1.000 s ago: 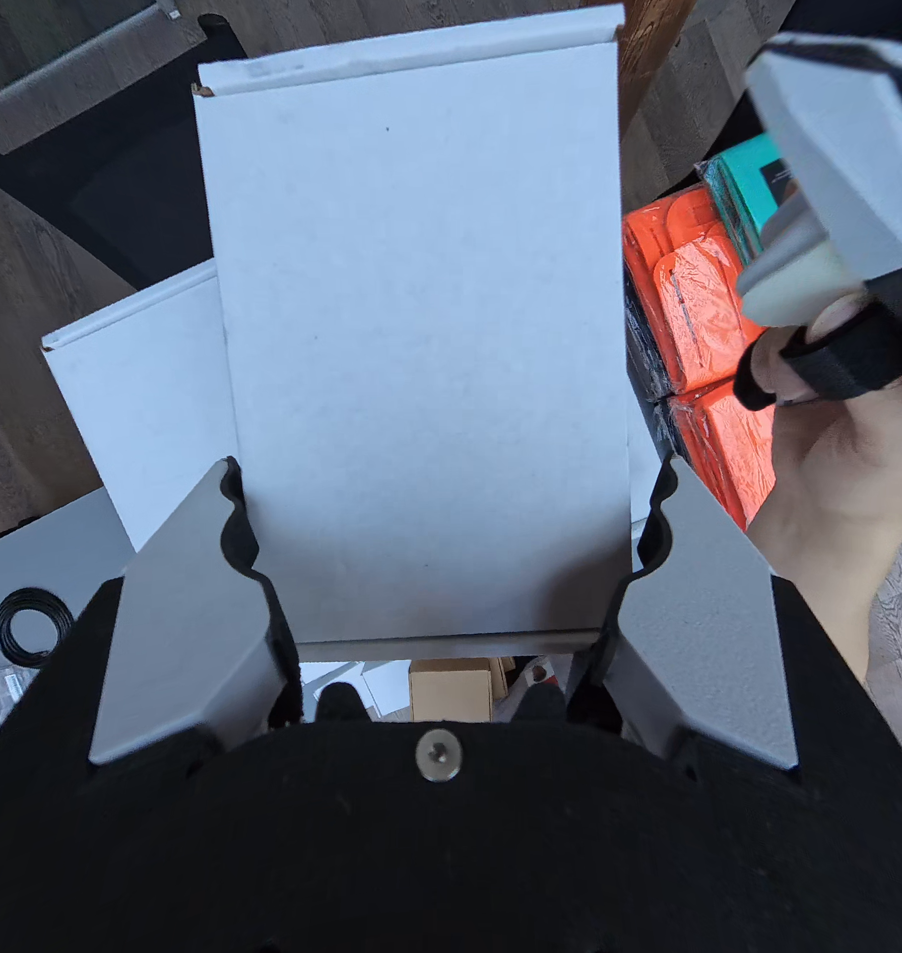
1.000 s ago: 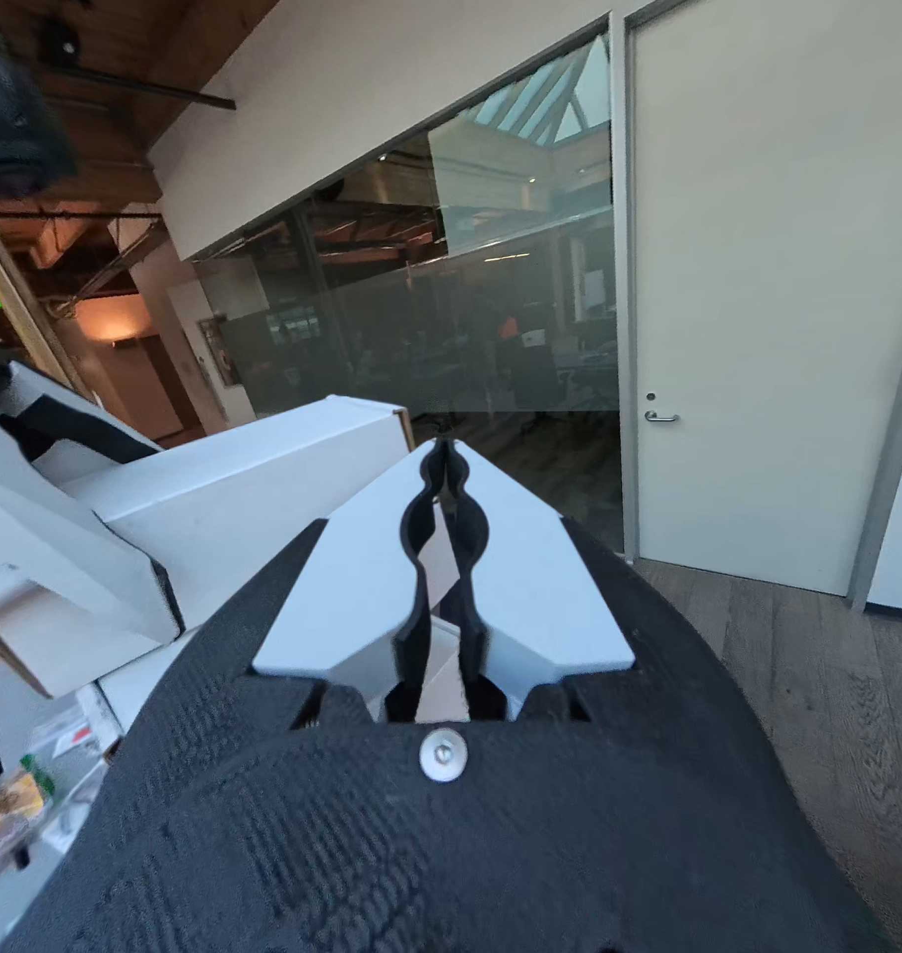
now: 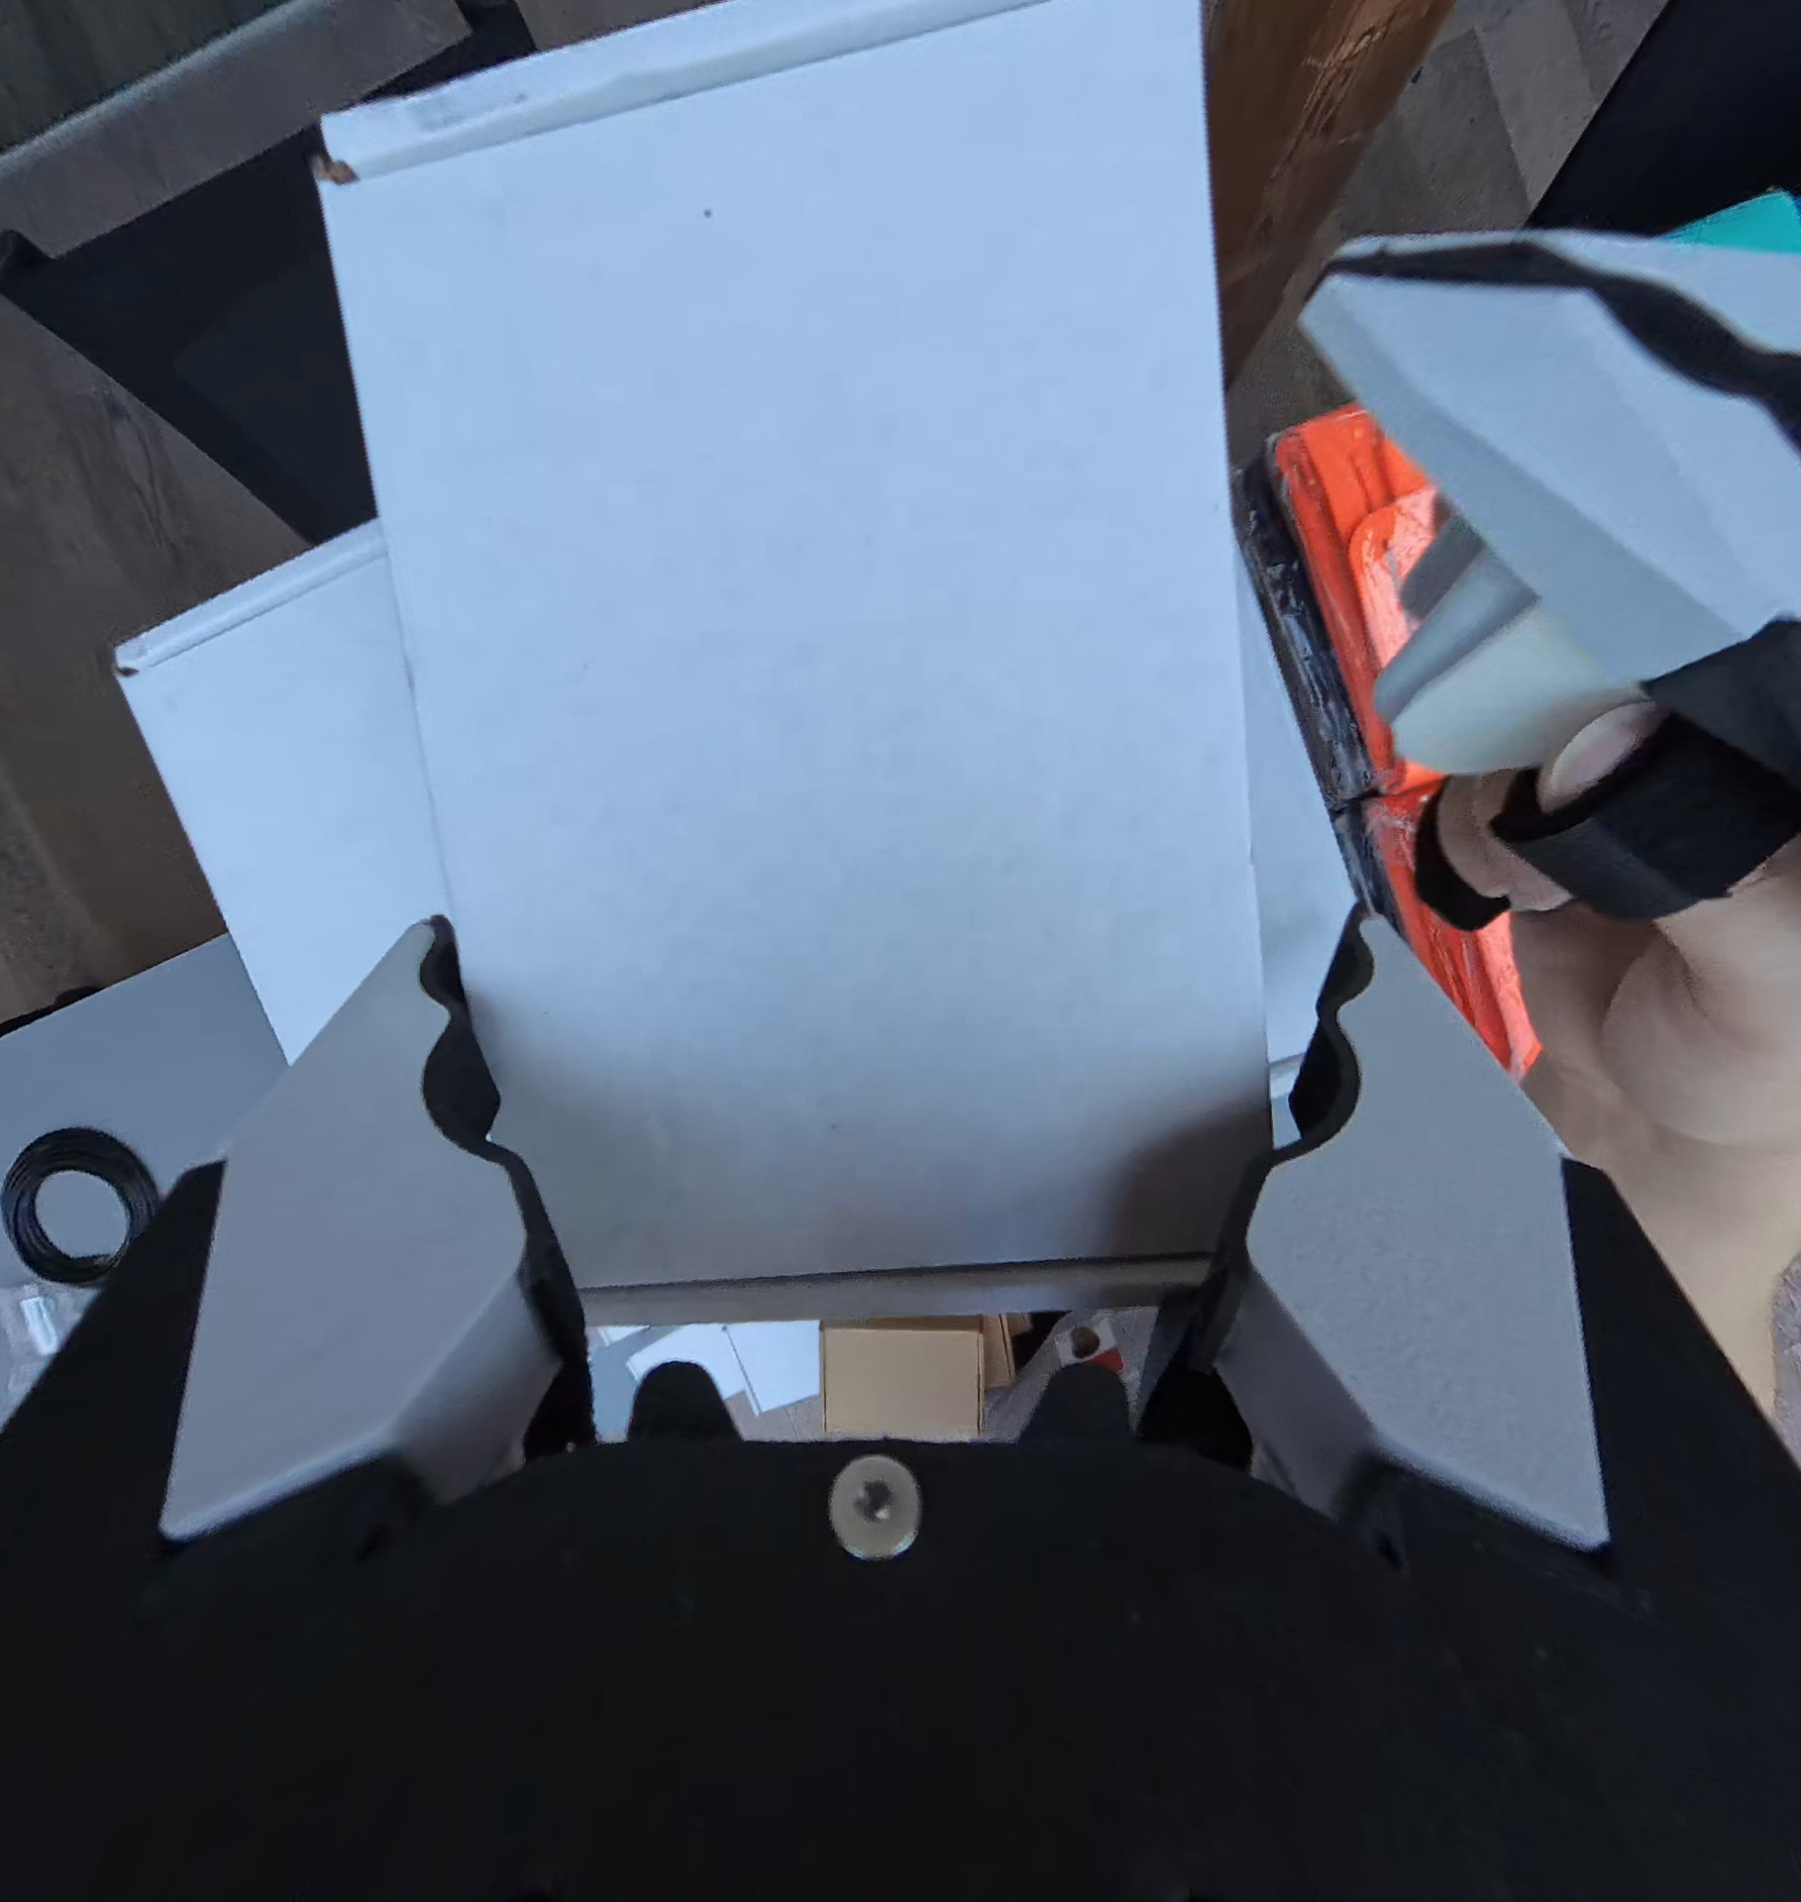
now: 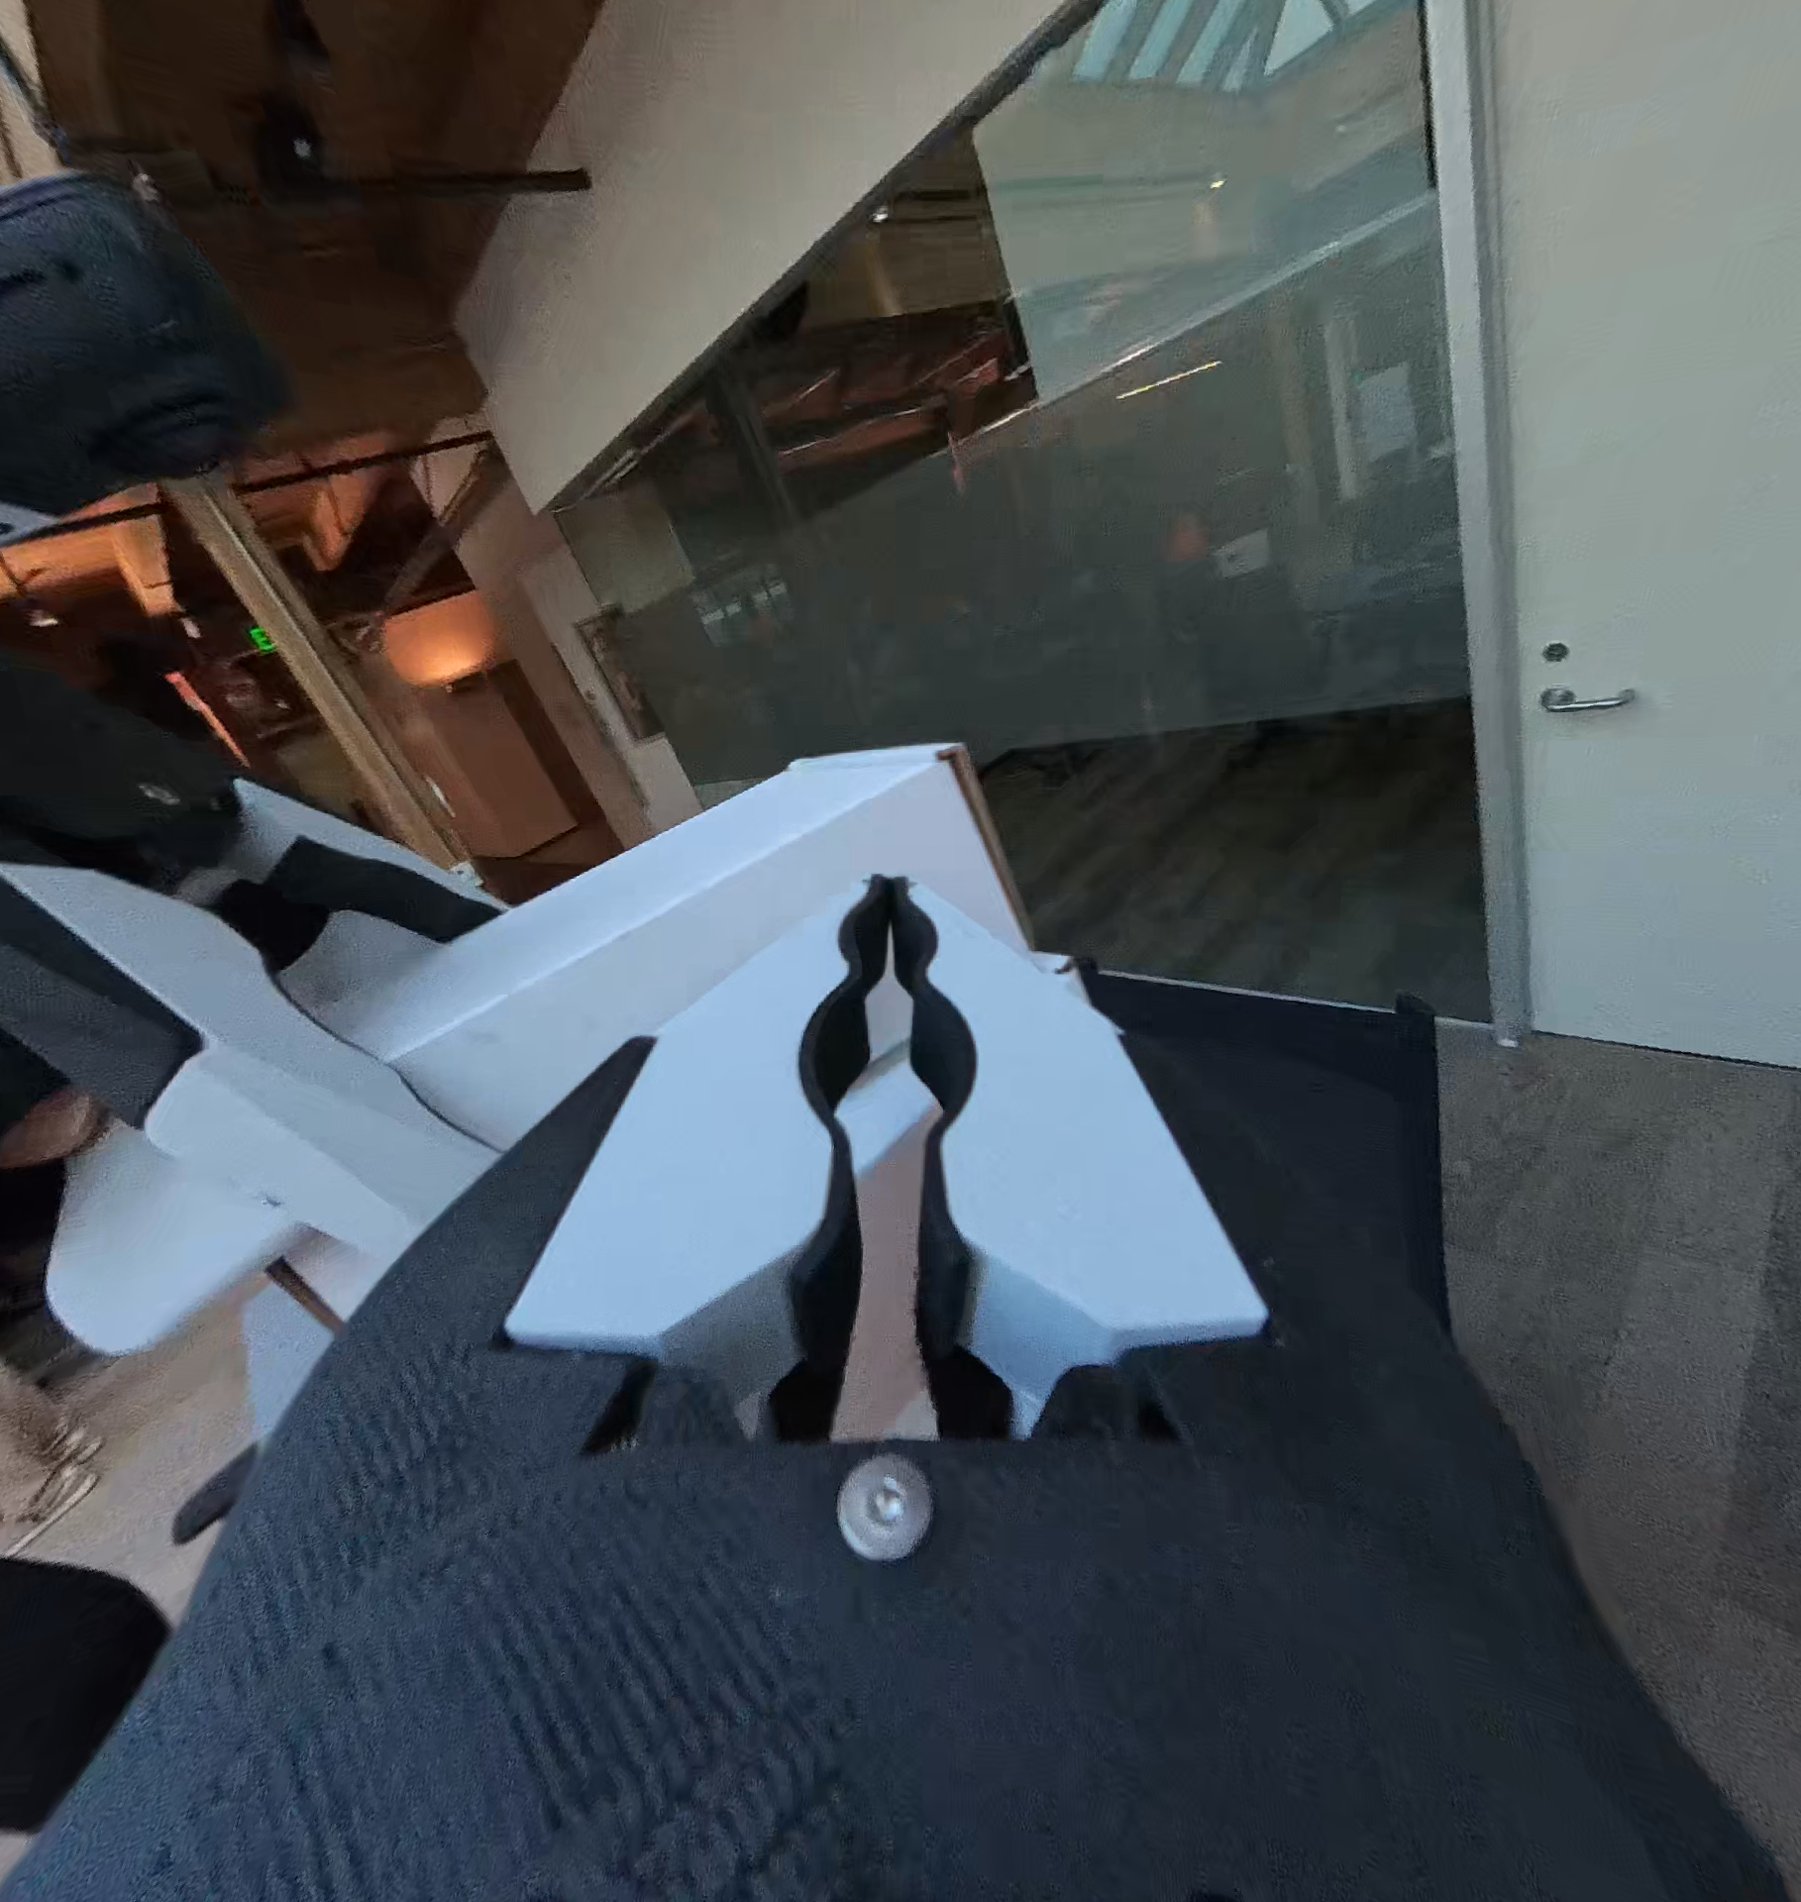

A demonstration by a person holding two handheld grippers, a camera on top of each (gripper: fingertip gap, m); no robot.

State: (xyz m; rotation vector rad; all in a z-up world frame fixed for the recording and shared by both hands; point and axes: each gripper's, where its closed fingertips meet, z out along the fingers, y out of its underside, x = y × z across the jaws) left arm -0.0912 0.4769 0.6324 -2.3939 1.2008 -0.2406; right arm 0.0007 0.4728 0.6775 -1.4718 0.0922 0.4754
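Observation:
My left gripper [image 3: 896,926] is spread wide and clamped on the two sides of a flat white cardboard box [image 3: 814,638], holding it up off the table. The box's near edge sits deep between the fingers. In the right wrist view the same box [image 4: 670,926] and the left gripper [image 4: 207,978] show at the left. My right gripper [image 4: 888,897] is shut with its tips touching and nothing visible between them. It is just right of the box. A hand holds it at the right of the left wrist view [image 3: 1596,463].
A second white box [image 3: 279,782] lies under the held one. Orange wrapped packets [image 3: 1360,576] lie to the right. A black cord coil [image 3: 73,1204] rests on a grey table [image 3: 104,1050]. A black bin [image 4: 1288,1091], a glass wall and a white door [image 4: 1648,515] are ahead.
The right gripper has moved in closer to the box's right side and tilted, still shut. The left gripper still holds the box, almost unmoved.

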